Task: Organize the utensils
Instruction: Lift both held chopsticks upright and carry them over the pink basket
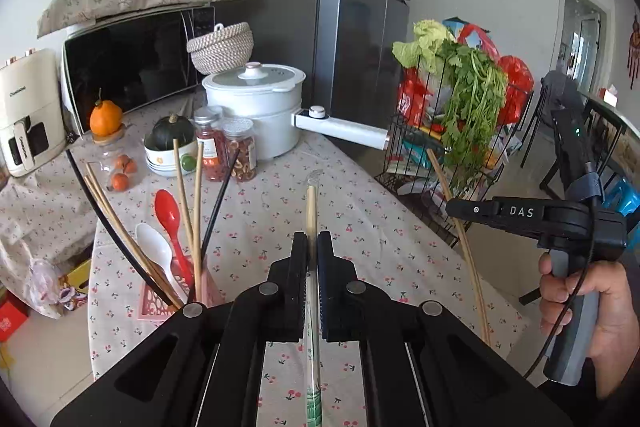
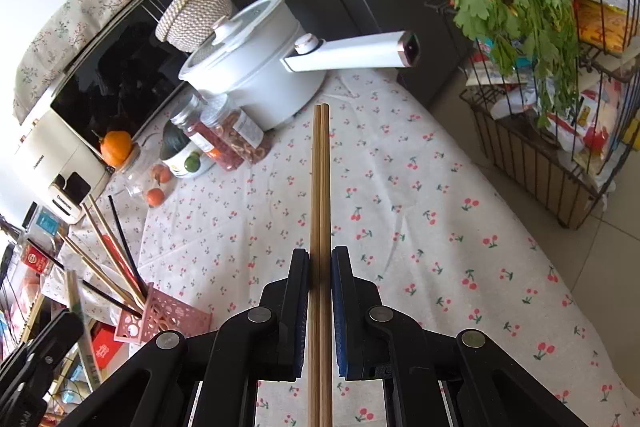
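two grippers over one worktop (image 1: pixel 360 187) in a cherry-print cloth, entries from largest down.
tall dark grey fridge (image 1: pixel 352 7) behind the worktop's far end.
black-fronted microwave (image 1: pixel 132 63) under a floral cloth, far left.
wire rack (image 2: pixel 532 155) of leafy greens and packets, off the right edge.
white electric pot (image 1: pixel 256 103) with a lid and long straight handle, at the far end.
pink perforated utensil holder (image 2: pixel 160 315) at the near left edge, holding a red plastic spoon (image 1: pixel 170 223), a white spoon, wooden and black chopsticks.
left gripper (image 1: pixel 313 243): jaws nearly closed on a pair of wrapped disposable chopsticks (image 1: pixel 311 203), tip forward, raised above the cloth.
right gripper (image 2: pixel 320 259): jaws clamped on a pair of bare wooden chopsticks (image 2: pixel 321 179), also raised above the cloth.
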Available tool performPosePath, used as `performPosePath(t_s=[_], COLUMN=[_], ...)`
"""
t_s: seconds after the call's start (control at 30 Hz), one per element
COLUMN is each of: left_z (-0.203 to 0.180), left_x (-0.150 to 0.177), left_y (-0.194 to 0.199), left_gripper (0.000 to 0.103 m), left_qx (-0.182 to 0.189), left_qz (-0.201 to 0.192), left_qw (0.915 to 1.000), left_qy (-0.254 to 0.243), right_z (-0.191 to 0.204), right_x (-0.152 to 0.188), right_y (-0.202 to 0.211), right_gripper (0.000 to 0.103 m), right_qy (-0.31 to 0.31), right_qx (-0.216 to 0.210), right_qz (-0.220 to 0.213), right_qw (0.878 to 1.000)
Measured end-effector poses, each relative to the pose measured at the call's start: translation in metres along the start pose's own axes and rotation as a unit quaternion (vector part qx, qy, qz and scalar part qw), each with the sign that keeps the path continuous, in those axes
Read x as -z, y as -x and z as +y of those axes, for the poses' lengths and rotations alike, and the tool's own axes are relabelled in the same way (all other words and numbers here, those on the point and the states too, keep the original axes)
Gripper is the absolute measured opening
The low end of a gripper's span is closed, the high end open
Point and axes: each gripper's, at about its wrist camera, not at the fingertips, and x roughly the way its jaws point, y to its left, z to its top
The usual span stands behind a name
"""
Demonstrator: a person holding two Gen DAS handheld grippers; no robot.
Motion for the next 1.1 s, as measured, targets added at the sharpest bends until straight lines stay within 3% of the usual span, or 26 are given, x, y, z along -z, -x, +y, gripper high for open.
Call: performPosePath(t_s=[0.17,0.3,0.37,0.5,0.6,0.9,1.1], left_z=[0.030,0.063,0.078,0.103,0.111,0.119,0.131], left_x=[-0.010,-0.008,-0.007,-0.015,-0.019,-0.013,-0.002], left_y=[0.038,0.055,0.049,0.020,-0.002,-0.052,-0.067], left_gripper=[0.005,0.005,0.005,0.005,0.005,0.005,0.005], left_qx=[-0.009,-0.029,-0.050,-0.090,-0.126,-0.166,-0.163], left_qz=[-0.099,-0.205,-0.236,-0.243,-0.254,-0.278,-0.253], left_qw=[0.9949,0.9777,0.9695,0.9640,0.9582,0.9462,0.9533], left_qy=[0.015,0.032,0.040,0.059,0.037,0.007,0.028], right_z=[0.024,0.043,0.051,0.065,0.072,0.082,0.085], right_x=[0.002,0.006,0.008,0.007,0.007,0.005,0.003], right_y=[0.000,-0.006,-0.010,-0.023,-0.032,-0.049,-0.053], right_gripper=[0.008,0.008,0.008,0.008,0.008,0.008,0.008], right_qy=[0.034,0.057,0.067,0.081,0.091,0.114,0.114], right_qx=[-0.004,-0.010,-0.011,-0.011,-0.007,-0.001,0.001], right_qz=[-0.025,-0.030,-0.031,-0.028,-0.028,-0.024,-0.032], right_qw=[0.999,0.998,0.997,0.996,0.995,0.993,0.993])
